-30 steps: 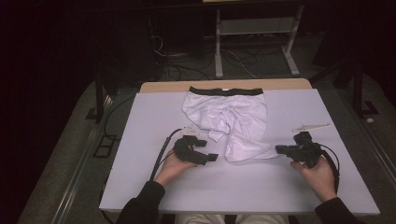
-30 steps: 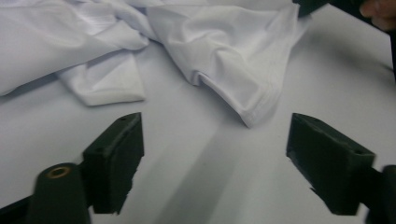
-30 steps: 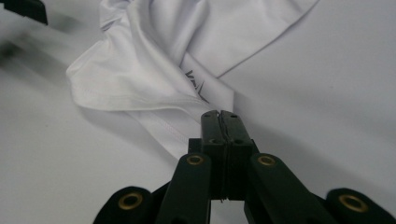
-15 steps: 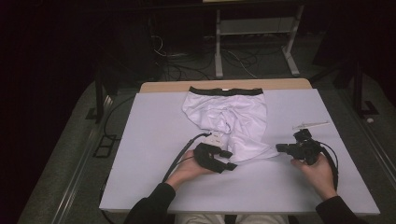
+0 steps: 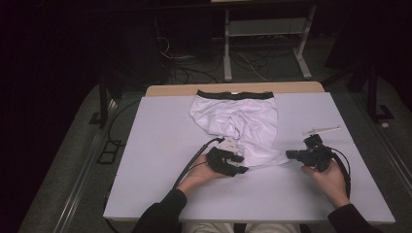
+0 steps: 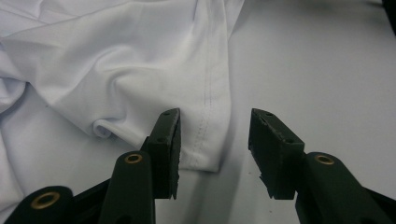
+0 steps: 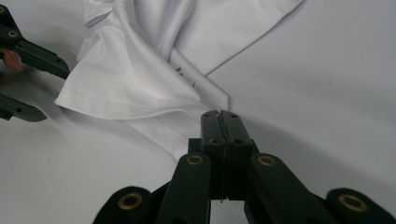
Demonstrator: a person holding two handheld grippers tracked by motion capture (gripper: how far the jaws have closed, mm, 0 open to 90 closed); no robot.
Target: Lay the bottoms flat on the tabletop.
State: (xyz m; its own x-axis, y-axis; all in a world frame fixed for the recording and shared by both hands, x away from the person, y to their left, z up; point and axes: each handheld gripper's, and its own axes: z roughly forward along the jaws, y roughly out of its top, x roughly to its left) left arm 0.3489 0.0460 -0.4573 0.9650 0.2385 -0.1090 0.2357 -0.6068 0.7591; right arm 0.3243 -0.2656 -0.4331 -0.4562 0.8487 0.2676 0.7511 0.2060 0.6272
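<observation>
Lying crumpled on the white table (image 5: pixel 145 160), the white boxer shorts (image 5: pixel 243 121) are sitting toward the far middle, their black waistband (image 5: pixel 233 94) running along the far edge and one leg hem (image 6: pixel 205 140) reaching toward the person. Wide bare tabletop is stretching to the left of the garment and along the near side, giving both hands free room; on the right, a small white stick (image 5: pixel 321 129) is lying just beyond the right gripper (image 5: pixel 291 154).

The left gripper (image 6: pixel 215 149) is hovering at that near leg hem with its jaws parted; one jaw is resting over the stitched hem, the other is standing on bare table beside it, and the pads are not yet pressing the cloth. Its jaws have just been closing, with the hem corner between them. Compared with a second ago, the left hand is now sitting further right, up against the fabric rather than beside it.

The right gripper is clenched, its jaws meeting flat at the tip of the other leg hem (image 7: pixel 187 126); whether cloth is pinched there I cannot tell. It is staying where it was.
</observation>
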